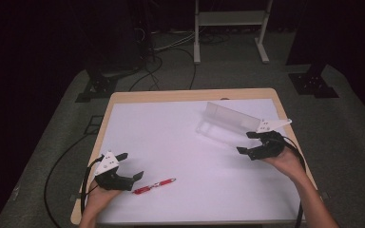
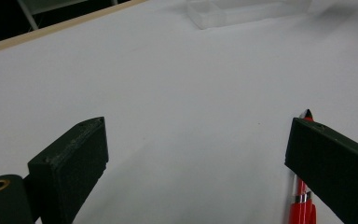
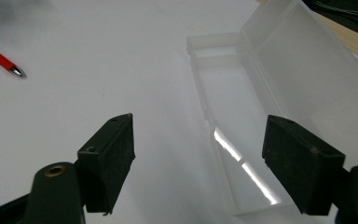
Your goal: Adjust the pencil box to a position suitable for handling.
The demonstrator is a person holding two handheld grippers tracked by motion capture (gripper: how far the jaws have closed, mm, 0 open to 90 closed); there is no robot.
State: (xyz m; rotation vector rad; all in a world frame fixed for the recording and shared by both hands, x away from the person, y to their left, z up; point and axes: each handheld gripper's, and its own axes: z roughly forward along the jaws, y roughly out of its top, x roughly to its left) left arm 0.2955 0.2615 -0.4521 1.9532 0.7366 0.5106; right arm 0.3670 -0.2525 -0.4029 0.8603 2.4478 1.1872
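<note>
Judged from how things lay, the work of putting the red pen (image 1: pixel 154 185) into the clear plastic pencil case (image 1: pixel 223 124) had hardly begun: the case already stood open with its lid tilted up, but the pen was not yet picked up. In the high view the pen lay flat on the white bench (image 1: pixel 180 142) at about 6 o'clock, its tip pointing toward 3 o'clock, just beside the left gripper (image 1: pixel 128 167), which hovered at about 7 o'clock with its fingers released and spread wide, holding nothing. In the left gripper view the pen's red barrel (image 2: pixel 302 205) showed just beside and partly behind one finger (image 2: pixel 335 163), not between the two. The right gripper (image 1: pixel 248 142) sat at about 3 o'clock, just beside the near end of the case, its fingers likewise released and empty; in the right gripper view the case's empty tray (image 3: pixel 233 135) lay ahead between the spread fingers, with the pen (image 3: pixel 2 59) well apart at the far corner. What seemed left was the whole carry: closing on the pen, lifting it, bringing it across the bench to the case, laying it in the tray, and probably shutting the lid.
</note>
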